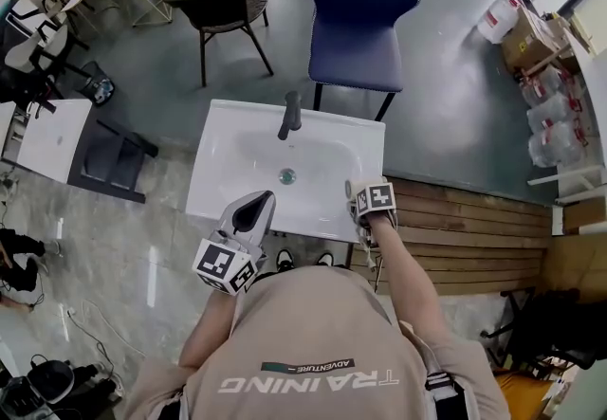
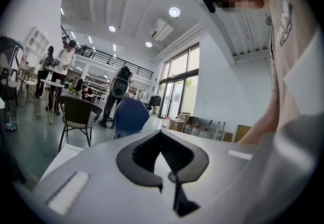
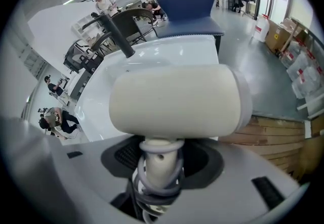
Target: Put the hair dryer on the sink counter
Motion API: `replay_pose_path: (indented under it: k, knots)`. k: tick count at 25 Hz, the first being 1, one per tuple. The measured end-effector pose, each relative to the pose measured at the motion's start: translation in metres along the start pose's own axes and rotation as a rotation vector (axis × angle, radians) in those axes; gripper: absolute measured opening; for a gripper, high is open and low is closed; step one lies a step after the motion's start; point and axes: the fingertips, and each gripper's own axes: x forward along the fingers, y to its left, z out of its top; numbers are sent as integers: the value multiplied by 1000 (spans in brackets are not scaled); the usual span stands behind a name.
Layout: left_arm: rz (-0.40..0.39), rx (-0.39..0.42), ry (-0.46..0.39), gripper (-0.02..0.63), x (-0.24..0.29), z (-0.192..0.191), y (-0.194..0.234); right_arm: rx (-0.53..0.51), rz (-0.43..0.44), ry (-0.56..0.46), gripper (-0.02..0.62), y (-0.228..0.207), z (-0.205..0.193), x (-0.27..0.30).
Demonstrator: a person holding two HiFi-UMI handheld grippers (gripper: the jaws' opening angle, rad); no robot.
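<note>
The hair dryer [image 3: 174, 99] is over the right edge of the white desk [image 1: 211, 186] with the sink. The right gripper [image 3: 158, 167] is clenched on its handle. The left gripper [image 2: 163, 165] is closed and empty, over the desk's near edge.

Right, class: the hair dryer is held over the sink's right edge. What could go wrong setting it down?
1. The counter's right rim looks narrow, so the hair dryer could slide into the basin or tip off the outer edge.
2. The right gripper is shut on the handle where the cord is coiled; the cord might snag as the jaws open.
</note>
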Motion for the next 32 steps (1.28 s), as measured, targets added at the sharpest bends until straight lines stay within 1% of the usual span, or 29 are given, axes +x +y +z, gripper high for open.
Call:
replay_pose_path:
  k: [2, 5, 8, 17, 25, 32]
  knots:
    - [-1, -5, 2, 8, 1, -1, 2, -7, -14, 13, 215, 1, 0, 1]
    - [-5, -9, -1, 7, 1, 0, 2, -49, -47, 34, 215, 2, -2, 2]
    - [-12, -3, -4, 8, 1, 1, 2, -75, -83, 24, 215, 1, -3, 3]
    - [-22, -16, -7, 8, -9, 3, 7, -53, -125, -13, 215, 0, -1, 1]
    - [-31, -24, -3, 7, -20, 0, 14, -47, -106, -16, 216, 2, -1, 2]
    - [-50, -22, 5, 8, -26, -1, 20, -33, -110, -23, 235, 3, -1, -1]
